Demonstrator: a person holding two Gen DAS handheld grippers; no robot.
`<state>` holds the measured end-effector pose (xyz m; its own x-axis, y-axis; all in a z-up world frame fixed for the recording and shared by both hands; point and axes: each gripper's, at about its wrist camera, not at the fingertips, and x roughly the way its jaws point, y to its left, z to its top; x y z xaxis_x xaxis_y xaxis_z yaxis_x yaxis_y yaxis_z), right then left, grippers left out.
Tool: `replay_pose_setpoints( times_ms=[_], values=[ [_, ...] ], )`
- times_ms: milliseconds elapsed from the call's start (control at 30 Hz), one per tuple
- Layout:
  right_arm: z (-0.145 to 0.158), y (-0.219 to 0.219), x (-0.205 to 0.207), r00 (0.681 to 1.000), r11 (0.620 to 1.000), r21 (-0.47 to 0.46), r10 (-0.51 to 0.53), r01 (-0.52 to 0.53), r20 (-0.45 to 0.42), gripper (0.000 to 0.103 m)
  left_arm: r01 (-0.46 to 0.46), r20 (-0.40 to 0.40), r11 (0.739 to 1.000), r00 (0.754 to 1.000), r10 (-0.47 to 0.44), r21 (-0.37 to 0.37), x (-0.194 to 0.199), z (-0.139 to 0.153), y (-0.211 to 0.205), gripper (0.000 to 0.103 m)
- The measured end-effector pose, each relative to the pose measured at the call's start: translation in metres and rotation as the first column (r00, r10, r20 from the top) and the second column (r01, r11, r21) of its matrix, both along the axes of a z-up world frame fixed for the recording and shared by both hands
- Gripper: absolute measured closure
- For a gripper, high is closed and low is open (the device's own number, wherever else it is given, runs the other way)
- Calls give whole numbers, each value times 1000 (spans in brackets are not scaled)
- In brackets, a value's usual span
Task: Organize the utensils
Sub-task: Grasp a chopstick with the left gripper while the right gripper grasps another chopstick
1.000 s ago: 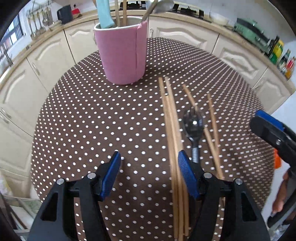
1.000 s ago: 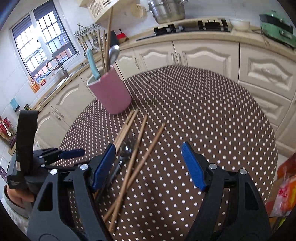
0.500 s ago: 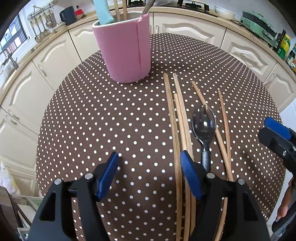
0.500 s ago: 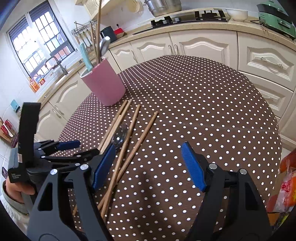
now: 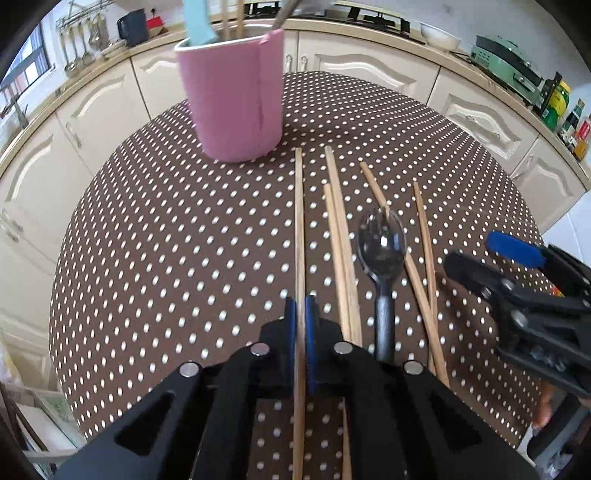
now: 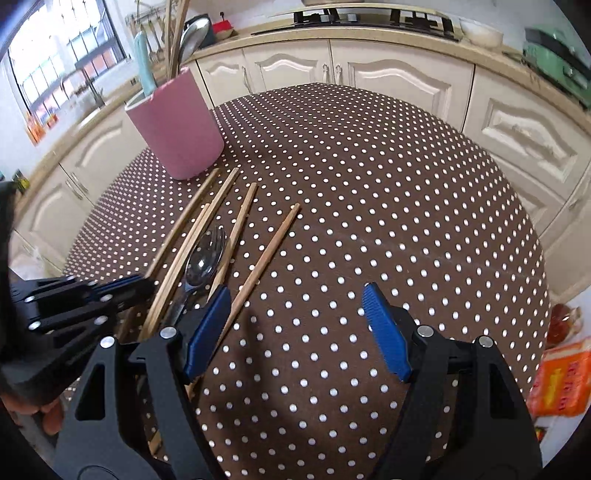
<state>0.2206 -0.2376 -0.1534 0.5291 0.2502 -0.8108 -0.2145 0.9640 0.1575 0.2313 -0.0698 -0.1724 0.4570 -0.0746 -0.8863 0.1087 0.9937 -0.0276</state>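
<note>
My left gripper (image 5: 300,314) is shut on the leftmost wooden chopstick (image 5: 299,221), which runs straight ahead toward the pink utensil holder (image 5: 236,99). Beside it lie several more chopsticks (image 5: 341,236) and a black spork (image 5: 382,251) on the dotted brown table (image 5: 166,240). The holder has chopsticks, a spoon and a teal handle standing in it. My right gripper (image 6: 295,325) hangs open over the table with nothing between its fingers; a chopstick (image 6: 266,254) lies just past its left finger. In the right wrist view the left gripper (image 6: 122,291) and the holder (image 6: 175,136) are at left.
Cream cabinets and a counter with a stove (image 6: 369,18) ring the round table. A green appliance (image 5: 506,62) and bottles stand at the right. An orange packet (image 6: 561,380) lies below the table edge at right. A window (image 6: 55,74) is at far left.
My left gripper closed its jaws on the leftmost chopstick. The right gripper came lower and closer to the chopsticks, still open.
</note>
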Motion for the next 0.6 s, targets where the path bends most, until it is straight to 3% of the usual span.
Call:
replay_pose_setpoints(
  times_ms=[133, 400, 467, 600],
  values=[
    [-6, 16, 7, 1000, 995, -101, 9, -9, 1, 30, -16, -21, 1000, 1000, 16, -22, -14, -2, 9, 98],
    [-12, 34, 11, 998, 979, -195, 60, -65, -28, 31, -47, -67, 994, 997, 41, -101, -42, -1, 41, 97],
    [-12, 39, 13, 994, 977, -185, 101, -107, -47, 37, -53, -75, 993, 996, 45, -106, -38, -1, 42, 96],
    [-7, 42, 16, 976, 963, -170, 196, -210, -96, 63, -60, -75, 993, 996, 52, -102, -26, 3, 41, 92]
  ],
)
